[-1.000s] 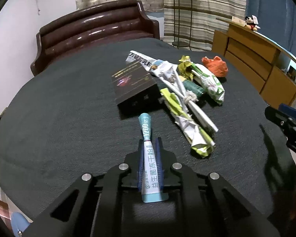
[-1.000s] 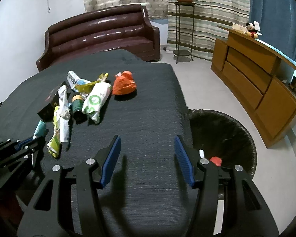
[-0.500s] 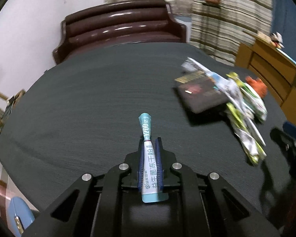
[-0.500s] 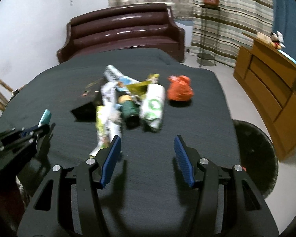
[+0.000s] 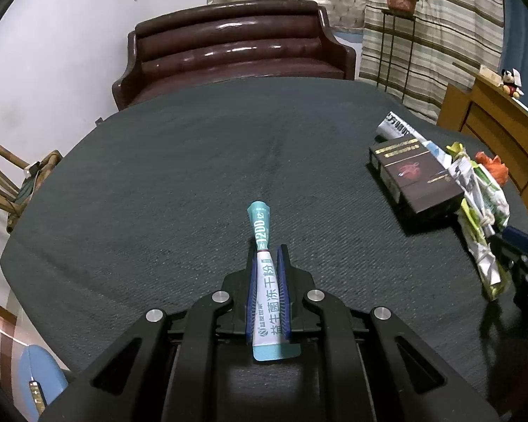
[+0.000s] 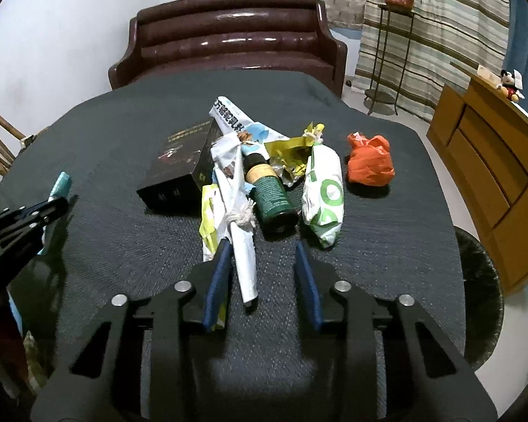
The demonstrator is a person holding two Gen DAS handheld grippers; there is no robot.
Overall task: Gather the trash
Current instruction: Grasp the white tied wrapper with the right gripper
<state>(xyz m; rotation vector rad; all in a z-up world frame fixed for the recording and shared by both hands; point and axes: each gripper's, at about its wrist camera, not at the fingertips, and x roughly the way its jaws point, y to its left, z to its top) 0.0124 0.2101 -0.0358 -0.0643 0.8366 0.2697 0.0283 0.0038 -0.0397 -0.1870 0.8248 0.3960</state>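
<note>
From my left wrist camera I see one teal-and-white sachet (image 5: 265, 277) clamped flat between the pressed-together jaws of my left gripper (image 5: 267, 256), its teal tip sticking out ahead, above the dark table (image 5: 179, 176). To the right lies one dark box (image 5: 413, 176) against the heap of crumpled wrappers.

From my right wrist camera I count one dark box (image 6: 179, 165), one green bottle (image 6: 269, 190), one white-and-green pouch (image 6: 324, 197), one orange bag (image 6: 368, 160) lying apart, and several crumpled wrappers. My right gripper (image 6: 264, 249) has just been closing; its jaws still stand apart. A rolled white wrapper (image 6: 244, 256) lies between them, close to the left one; I cannot tell whether they touch.
</note>
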